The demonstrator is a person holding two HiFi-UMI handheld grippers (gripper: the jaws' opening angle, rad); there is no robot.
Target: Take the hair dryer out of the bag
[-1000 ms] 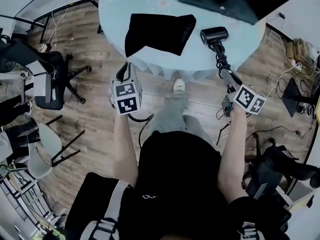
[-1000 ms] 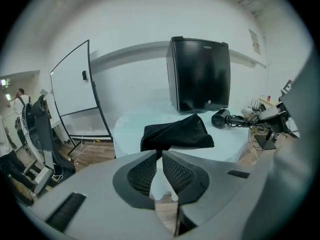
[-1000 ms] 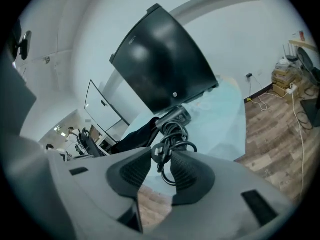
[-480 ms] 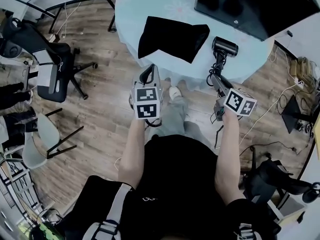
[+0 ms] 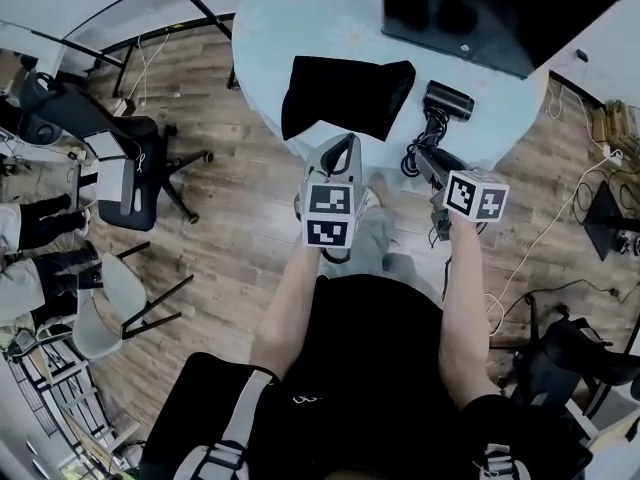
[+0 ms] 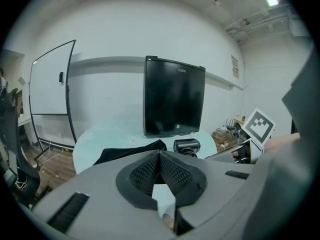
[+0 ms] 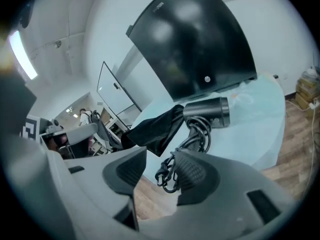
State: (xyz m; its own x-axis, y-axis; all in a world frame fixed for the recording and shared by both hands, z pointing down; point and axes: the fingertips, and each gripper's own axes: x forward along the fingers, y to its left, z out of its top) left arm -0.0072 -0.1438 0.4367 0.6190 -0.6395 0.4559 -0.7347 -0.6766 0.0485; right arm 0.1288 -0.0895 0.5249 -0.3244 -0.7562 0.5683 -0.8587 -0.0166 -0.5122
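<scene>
Jaws first: our left gripper (image 6: pixel 159 156) is pressed together on nothing, while our right gripper (image 7: pixel 160 166) has just been opening and stands wide. Its pads touch nothing, and the coiled cord (image 7: pixel 192 139) shows just beyond the gap. Past them, the hair dryer (image 5: pixel 447 101) lies on the round table (image 5: pixel 270 28), just beside the limp black bag (image 5: pixel 345 93) and clear of it, so we judge it already out. We expect it to be rigid, smooth-shelled and barrel-heavy. The handle is where we would grip, not the springy cord. Only the right gripper view shows the cord loops reaching the table edge. Only the head view shows both grippers at the near rim.
</scene>
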